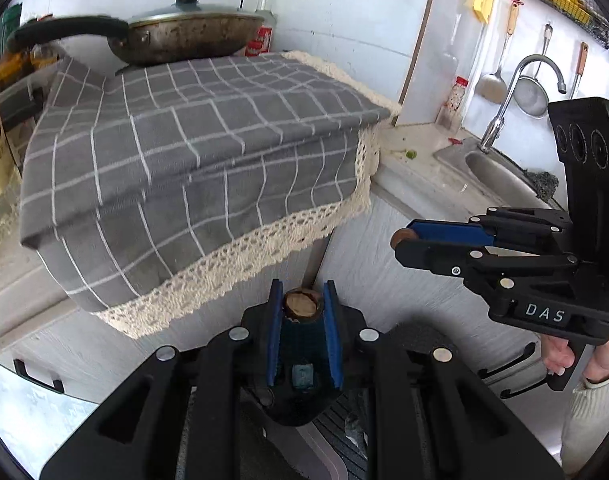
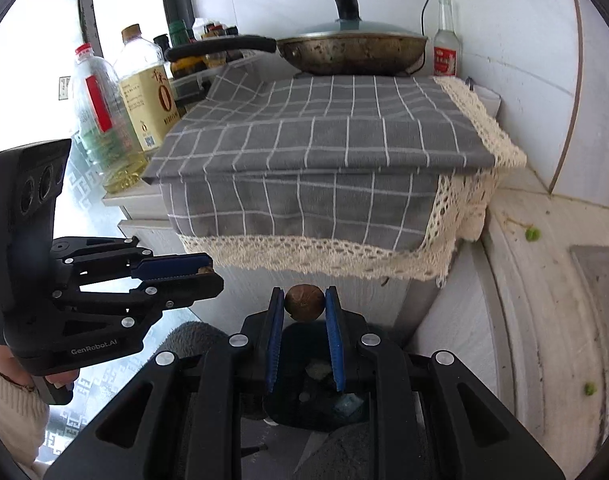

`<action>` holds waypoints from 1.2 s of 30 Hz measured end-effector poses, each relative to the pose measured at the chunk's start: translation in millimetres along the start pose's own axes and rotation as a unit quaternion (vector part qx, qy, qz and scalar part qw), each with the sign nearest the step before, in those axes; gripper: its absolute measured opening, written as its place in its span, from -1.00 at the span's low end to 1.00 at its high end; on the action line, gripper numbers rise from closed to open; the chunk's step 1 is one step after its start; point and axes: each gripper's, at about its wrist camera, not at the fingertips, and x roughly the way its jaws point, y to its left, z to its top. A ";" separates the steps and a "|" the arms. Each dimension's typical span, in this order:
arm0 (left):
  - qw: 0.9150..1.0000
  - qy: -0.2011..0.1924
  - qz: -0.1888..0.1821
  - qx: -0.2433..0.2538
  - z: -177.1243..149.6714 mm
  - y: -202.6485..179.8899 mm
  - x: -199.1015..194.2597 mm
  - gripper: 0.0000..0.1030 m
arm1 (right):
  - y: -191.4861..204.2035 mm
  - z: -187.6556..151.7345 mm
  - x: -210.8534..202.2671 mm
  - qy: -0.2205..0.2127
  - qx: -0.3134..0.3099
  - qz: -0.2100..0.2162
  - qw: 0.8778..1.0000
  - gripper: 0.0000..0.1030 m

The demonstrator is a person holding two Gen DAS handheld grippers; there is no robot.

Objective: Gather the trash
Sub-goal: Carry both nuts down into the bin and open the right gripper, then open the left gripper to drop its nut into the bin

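My left gripper [image 1: 302,300] is shut on a brown nutshell half [image 1: 301,304], hollow side facing the camera. My right gripper [image 2: 304,300] is shut on a round brown nutshell [image 2: 304,303]. Both are held in the air in front of the white cabinet, below the cloth-covered box. In the left wrist view the right gripper [image 1: 400,240] shows at the right with its shell [image 1: 400,237] at the tips. In the right wrist view the left gripper [image 2: 208,272] shows at the left. Green scraps [image 2: 532,234] lie on the counter by the sink.
A grey checked cloth with lace trim [image 1: 200,148] covers a box on the counter, with a lidded frying pan [image 1: 184,38] on top. Oil bottles [image 2: 144,92] stand at the left. A sink [image 1: 500,176] with a tap [image 1: 516,92] lies to the right. Utensils hang on the wall.
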 end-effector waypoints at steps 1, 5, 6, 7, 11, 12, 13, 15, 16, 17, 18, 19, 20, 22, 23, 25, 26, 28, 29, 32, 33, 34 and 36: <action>1.000 0.009 -0.001 -0.006 -5.7 3.5 6.7 -0.58 | -3.1 -4.8 7.7 0.011 0.003 0.000 1.000 -0.60; 0.998 0.050 -0.002 -0.026 -29.8 17.2 35.1 -0.58 | -17.9 -24.9 40.6 0.055 0.023 -0.002 0.998 -0.60; 0.998 0.058 -0.003 -0.030 -34.1 20.0 40.7 -0.58 | -20.7 -27.9 46.8 0.064 0.029 -0.001 0.998 -0.60; 0.997 0.068 -0.003 -0.034 -38.2 23.0 47.1 -0.58 | -23.6 -31.1 54.5 0.074 0.034 0.001 0.997 -0.60; 0.995 0.091 -0.004 -0.044 -49.0 31.6 67.4 -0.58 | -26.9 -37.1 76.8 0.100 0.034 0.005 0.994 -0.59; 0.995 0.094 -0.005 -0.045 -50.3 32.6 70.2 -0.58 | -26.9 -37.0 80.6 0.103 0.032 0.003 0.994 -0.59; 0.994 0.096 -0.006 -0.046 -51.2 33.8 72.6 -0.58 | -27.5 -37.3 85.0 0.107 0.031 0.001 0.994 -0.59; 0.994 0.098 -0.007 -0.047 -50.1 35.2 75.3 -0.58 | -28.4 -37.9 93.0 0.118 0.030 -0.002 0.993 -0.34; 0.994 0.099 -0.007 -0.047 -50.9 36.7 75.5 -0.58 | -28.5 -38.4 96.3 0.122 0.029 -0.003 0.992 -0.22; 0.994 0.100 -0.006 -0.048 -51.0 38.5 76.0 -0.58 | -27.9 -39.1 99.1 0.123 0.029 -0.005 0.992 -0.06; 0.994 0.100 -0.006 -0.049 -50.8 39.8 77.1 -0.58 | -27.5 -39.7 101.4 0.125 0.028 -0.006 0.992 -0.05; 0.994 0.102 -0.006 -0.050 -51.2 41.4 78.2 -0.58 | -27.1 -40.7 103.0 0.126 0.027 -0.006 0.992 -0.05; 0.993 0.104 -0.005 -0.051 -52.6 43.5 78.9 -0.58 | -26.4 -42.0 104.3 0.127 0.025 -0.006 0.992 -0.05; 0.993 0.108 -0.004 -0.052 -54.1 44.5 79.9 -0.58 | -28.9 -44.7 106.4 0.131 0.024 -0.008 0.991 -0.05; 0.993 0.109 -0.004 -0.052 -54.5 44.9 80.7 -0.58 | -28.8 -46.1 108.0 0.135 0.023 -0.008 0.991 -0.05; 0.992 0.111 -0.006 -0.052 -54.8 44.9 81.8 -0.58 | -30.3 -48.3 109.0 0.136 0.024 -0.009 0.990 -0.05; 0.992 0.113 -0.006 -0.051 -54.9 44.7 82.8 -0.58 | -31.4 -49.4 108.5 0.136 0.026 -0.008 0.990 -0.05; 0.992 0.117 -0.010 -0.049 -55.1 42.7 86.0 -0.58 | -35.2 -51.3 105.7 0.135 0.029 -0.008 0.990 -0.05; 0.992 0.119 -0.011 -0.048 -55.5 41.1 89.0 -0.58 | -36.6 -51.3 105.1 0.134 0.030 -0.009 0.990 -0.05; 0.991 0.125 -0.017 -0.044 -54.7 35.3 96.1 -0.58 | -43.3 -51.9 100.5 0.132 0.033 -0.011 0.991 -0.05; 0.991 0.126 -0.018 -0.042 -54.4 33.6 98.0 -0.58 | -45.3 -52.1 100.3 0.132 0.034 -0.012 0.991 -0.05; 0.991 0.127 -0.020 -0.041 -53.8 32.1 99.1 -0.58 | -46.2 -52.2 100.3 0.132 0.034 -0.013 0.991 -0.05; 0.991 0.128 -0.023 -0.040 -52.2 29.6 99.7 -0.58 | -49.6 -53.2 99.6 0.130 0.036 -0.015 0.991 -0.05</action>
